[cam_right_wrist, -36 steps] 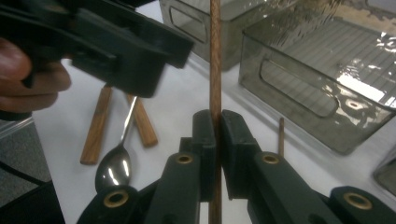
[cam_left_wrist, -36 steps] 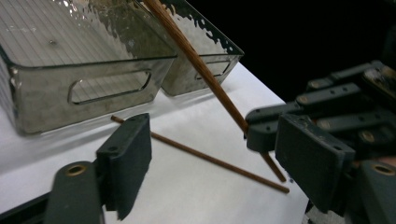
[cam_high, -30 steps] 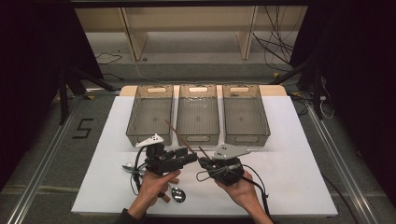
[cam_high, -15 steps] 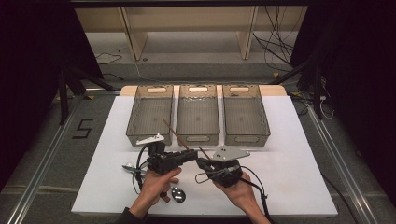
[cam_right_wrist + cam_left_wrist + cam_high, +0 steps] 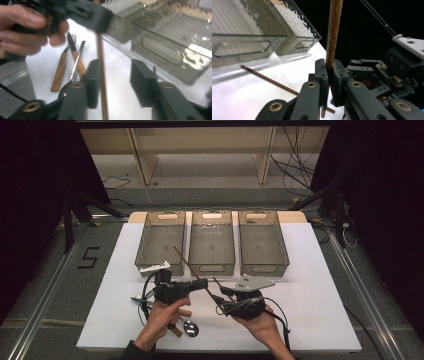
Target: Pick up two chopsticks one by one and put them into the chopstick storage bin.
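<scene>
the left gripper (image 5: 329,75) has just closed its black jaws tight on a thin, round, dark wooden chopstick (image 5: 333,32), above the white table (image 5: 310,285); the right gripper (image 5: 113,77) has just spread, its pads off the stick

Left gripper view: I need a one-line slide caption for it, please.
Left gripper shut on a wooden chopstick, a second chopstick lying on the white table before the clear bins.

I see my left gripper (image 5: 172,290) and right gripper (image 5: 242,306): black bodies, brass pivot rivets, grey triangular plates, trailing black cables.
</scene>
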### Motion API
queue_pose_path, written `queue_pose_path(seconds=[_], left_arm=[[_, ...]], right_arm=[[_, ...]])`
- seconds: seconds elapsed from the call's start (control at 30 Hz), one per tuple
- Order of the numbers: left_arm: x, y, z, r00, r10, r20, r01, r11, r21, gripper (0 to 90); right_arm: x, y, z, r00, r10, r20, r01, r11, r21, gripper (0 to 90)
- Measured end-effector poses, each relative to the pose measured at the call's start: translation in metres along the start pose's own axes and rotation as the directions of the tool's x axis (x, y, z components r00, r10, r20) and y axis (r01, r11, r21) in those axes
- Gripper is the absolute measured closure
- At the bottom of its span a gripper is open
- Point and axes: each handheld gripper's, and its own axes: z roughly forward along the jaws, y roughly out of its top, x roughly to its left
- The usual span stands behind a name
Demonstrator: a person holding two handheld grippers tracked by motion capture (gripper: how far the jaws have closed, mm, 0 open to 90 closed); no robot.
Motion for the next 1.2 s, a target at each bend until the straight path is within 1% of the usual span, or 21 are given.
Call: queue_pose_path(seconds=[0.03,0.07,0.17,0.23,0.27,0.37,0.4,0.5,0.63,0.7,0.8,0.87,0.9,0.93,0.97,1.0,1.03,1.1,1.13,1.17,1.2], left_arm=[[0.002,0.003,-0.003,1.0000,0.008,-0.004,-0.008,1.0000,0.005,84.7],[0.003,0.006,-0.005,0.9999,0.007,-0.013,-0.007,1.0000,0.004,84.7],[0.006,0.017,-0.016,0.9981,0.033,-0.051,-0.032,0.9991,0.026,84.7],[0.007,0.026,-0.023,0.9959,0.056,-0.071,-0.054,0.9977,0.043,84.6],[0.007,0.032,-0.027,0.9941,0.070,-0.083,-0.066,0.9965,0.052,84.6],[0.006,0.049,-0.038,0.9870,0.114,-0.113,-0.105,0.9913,0.079,84.6],[0.006,0.056,-0.042,0.9834,0.130,-0.126,-0.120,0.9890,0.086,84.6],[0.006,0.076,-0.052,0.9734,0.160,-0.164,-0.145,0.9841,0.103,84.6],[0.004,0.103,-0.063,0.9536,0.207,-0.218,-0.183,0.9749,0.127,84.6],[0.004,0.117,-0.068,0.9445,0.218,-0.246,-0.189,0.9723,0.138,84.6],[0.006,0.137,-0.073,0.9231,0.242,-0.299,-0.201,0.9665,0.159,84.6],[0.009,0.148,-0.075,0.9149,0.245,-0.321,-0.200,0.9654,0.167,84.6],[0.009,0.153,-0.075,0.9068,0.254,-0.337,-0.205,0.9631,0.175,84.6],[0.010,0.157,-0.075,0.8952,0.268,-0.356,-0.213,0.9590,0.187,84.6],[0.011,0.161,-0.075,0.8860,0.279,-0.370,-0.219,0.9559,0.195,84.6],[0.013,0.165,-0.074,0.8841,0.276,-0.377,-0.214,0.9564,0.198,84.6],[0.015,0.168,-0.073,0.8800,0.277,-0.386,-0.212,0.9562,0.202,84.6],[0.020,0.173,-0.071,0.8632,0.290,-0.414,-0.215,0.9520,0.218,84.6],[0.023,0.176,-0.069,0.8569,0.290,-0.426,-0.210,0.9513,0.226,84.6],[0.026,0.178,-0.068,0.8501,0.296,-0.435,-0.207,0.9482,0.241,84.6],[0.030,0.181,-0.067,0.8448,0.296,-0.446,-0.202,0.9477,0.247,84.6]], right_arm=[[-0.004,-0.001,-0.002,0.9998,0.018,-0.002,-0.018,1.000,0.007,54.2],[-0.008,-0.003,-0.005,0.9996,0.027,0.007,-0.027,1.000,0.016,50.6],[-0.016,-0.010,-0.012,0.9986,0.043,0.029,-0.044,0.998,0.035,41.6],[-0.020,-0.019,-0.018,0.9977,0.029,0.061,-0.032,0.998,0.047,36.3],[-0.020,-0.019,-0.018,0.9977,0.029,0.061,-0.032,0.998,0.047,36.3],[-0.024,-0.029,-0.021,0.9956,0.029,0.089,-0.036,0.997,0.075,33.5],[-0.024,-0.032,-0.022,0.9949,0.033,0.096,-0.041,0.996,0.081,32.8],[-0.027,-0.038,-0.024,0.9935,0.043,0.105,-0.054,0.993,0.102,30.5],[-0.030,-0.041,-0.026,0.9917,0.057,0.115,-0.070,0.991,0.111,28.3],[-0.031,-0.042,-0.027,0.9912,0.061,0.118,-0.074,0.991,0.112,28.2],[-0.031,-0.044,-0.027,0.9906,0.067,0.120,-0.080,0.990,0.112,28.1],[-0.031,-0.044,-0.027,0.9903,0.066,0.122,-0.080,0.991,0.110,27.8],[-0.031,-0.044,-0.027,0.9905,0.067,0.120,-0.081,0.990,0.112,27.5],[-0.031,-0.045,-0.027,0.9904,0.067,0.121,-0.080,0.991,0.112,27.2],[-0.031,-0.045,-0.028,0.9905,0.067,0.121,-0.080,0.990,0.112,27.0],[-0.032,-0.045,-0.028,0.9904,0.068,0.120,-0.082,0.990,0.112,26.8],[-0.032,-0.045,-0.029,0.9902,0.069,0.122,-0.083,0.990,0.111,26.6],[-0.033,-0.045,-0.029,0.9902,0.069,0.121,-0.083,0.990,0.110,26.3],[-0.033,-0.046,-0.030,0.9898,0.072,0.123,-0.085,0.991,0.107,26.2],[-0.033,-0.046,-0.030,0.9897,0.072,0.124,-0.085,0.991,0.107,26.0],[-0.033,-0.046,-0.030,0.9897,0.071,0.124,-0.084,0.991,0.105,26.0]])
